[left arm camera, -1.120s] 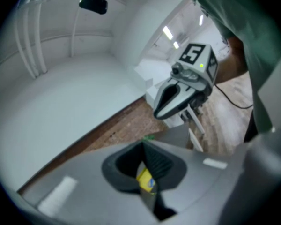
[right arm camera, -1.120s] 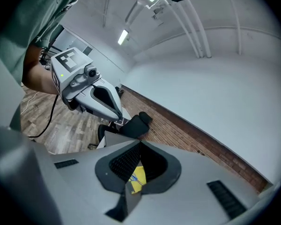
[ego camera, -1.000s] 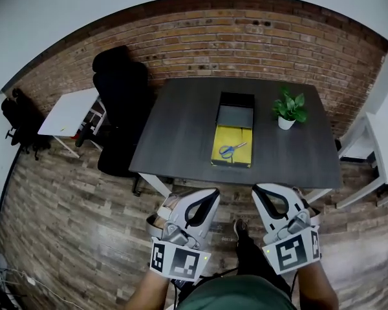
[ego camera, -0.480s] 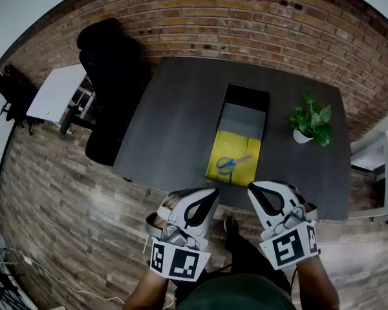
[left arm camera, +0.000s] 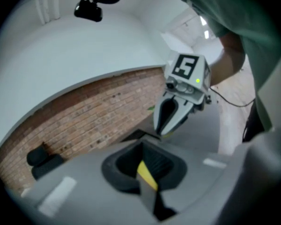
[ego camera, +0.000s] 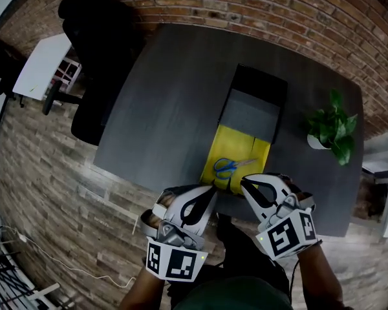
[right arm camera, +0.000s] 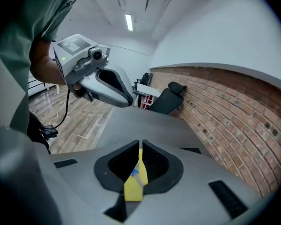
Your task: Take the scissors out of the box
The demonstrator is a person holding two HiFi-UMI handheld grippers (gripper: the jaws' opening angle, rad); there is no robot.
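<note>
Your left gripper (ego camera: 213,190) and right gripper (ego camera: 244,181) hover, jaws closed and empty, just short of the box (ego camera: 248,115); scissors (ego camera: 231,167) lie in its yellow near end. Arrive unopened and you may shove them aside.

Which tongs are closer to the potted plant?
Right. The right tongs hang by the box at its near right corner, potted plant off to their right; the left tongs are at its near left corner, farther away.

Left gripper (ego camera: 209,192), right gripper (ego camera: 245,182): jaws apparently together.
</note>
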